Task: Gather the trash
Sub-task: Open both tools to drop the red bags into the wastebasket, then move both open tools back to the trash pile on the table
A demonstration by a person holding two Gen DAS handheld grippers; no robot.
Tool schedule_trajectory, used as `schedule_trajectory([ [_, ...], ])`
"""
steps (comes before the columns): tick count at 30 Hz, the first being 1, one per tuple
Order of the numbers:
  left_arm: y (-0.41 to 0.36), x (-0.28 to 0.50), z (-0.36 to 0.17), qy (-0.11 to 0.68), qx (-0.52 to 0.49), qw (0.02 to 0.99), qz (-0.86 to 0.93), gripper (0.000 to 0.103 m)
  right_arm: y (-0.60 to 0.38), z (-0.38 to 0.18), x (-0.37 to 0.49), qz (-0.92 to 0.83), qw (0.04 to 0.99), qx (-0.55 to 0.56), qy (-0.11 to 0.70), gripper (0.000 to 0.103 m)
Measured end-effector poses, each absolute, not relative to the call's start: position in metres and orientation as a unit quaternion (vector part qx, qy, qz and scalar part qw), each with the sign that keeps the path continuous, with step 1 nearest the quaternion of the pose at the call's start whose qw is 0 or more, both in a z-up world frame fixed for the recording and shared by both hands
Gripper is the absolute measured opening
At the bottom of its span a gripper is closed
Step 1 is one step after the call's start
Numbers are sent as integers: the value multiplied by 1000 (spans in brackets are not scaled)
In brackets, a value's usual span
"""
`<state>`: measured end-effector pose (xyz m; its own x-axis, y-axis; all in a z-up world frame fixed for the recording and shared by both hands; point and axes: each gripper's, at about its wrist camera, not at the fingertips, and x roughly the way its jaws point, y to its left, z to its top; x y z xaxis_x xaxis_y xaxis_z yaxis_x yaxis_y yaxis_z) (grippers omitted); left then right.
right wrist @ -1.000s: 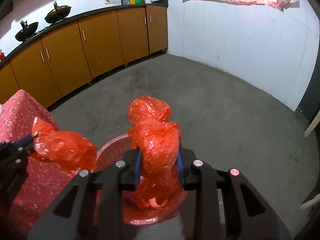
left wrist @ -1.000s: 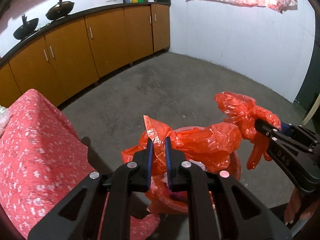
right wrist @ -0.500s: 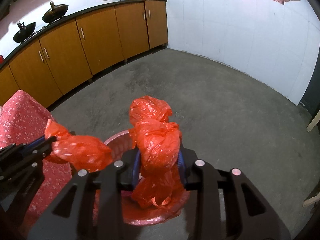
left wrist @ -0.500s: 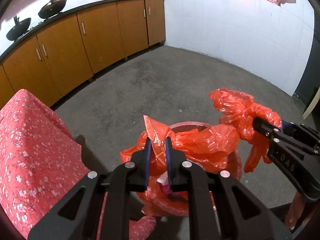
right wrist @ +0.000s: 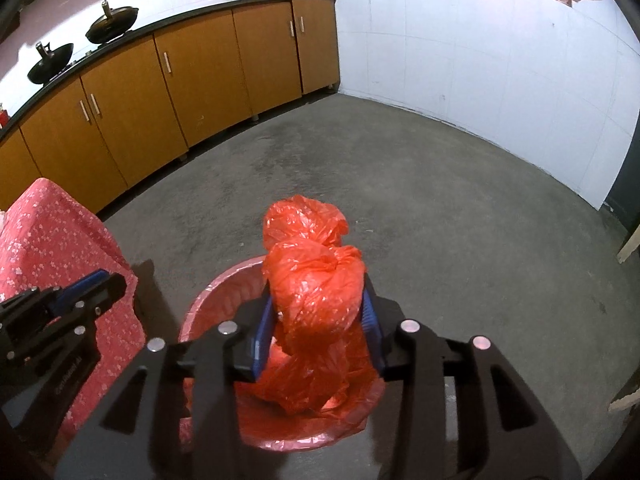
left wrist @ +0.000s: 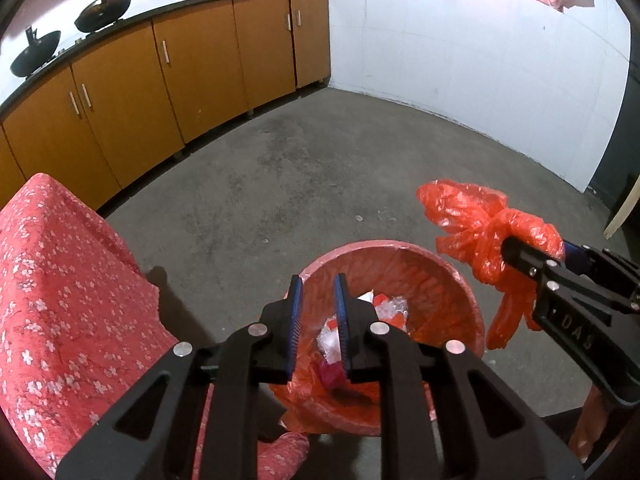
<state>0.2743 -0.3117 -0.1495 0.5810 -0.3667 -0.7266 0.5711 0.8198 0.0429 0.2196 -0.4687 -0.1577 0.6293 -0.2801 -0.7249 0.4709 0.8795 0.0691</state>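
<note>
Left wrist view: left gripper (left wrist: pixel 318 312), jaws opening on nothing, over the bin (left wrist: pixel 460 280) holding trash (left wrist: pixel 384 312); right gripper (right wrist: pixel 318 334), jaws opening, bunched red bag (right wrist: pixel 316 284) between its pads; bag knotted, lifting out and removal outstanding.

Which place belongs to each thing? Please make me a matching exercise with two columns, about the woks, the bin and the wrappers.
Things:
1. woks
2. bin
3. wrappers

Places:
a. on the floor
b. inside the red bag
c. on the counter

Pairs: 1-c, 2-a, 3-b.
</note>
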Motion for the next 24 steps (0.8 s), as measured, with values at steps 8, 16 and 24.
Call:
schedule_trajectory([
  [8,-288,281,-127,363,98,891,-254,17,-464,-158,214,-209,896,121,374,54],
  [16,-229,282,-88,324,70,916,-224,26,-436,-137,219,-189,909,94,358,54],
  [24,-96,279,-60,295,57,947,-114,37,-355,-90,242,-103,936,72,330,54],
])
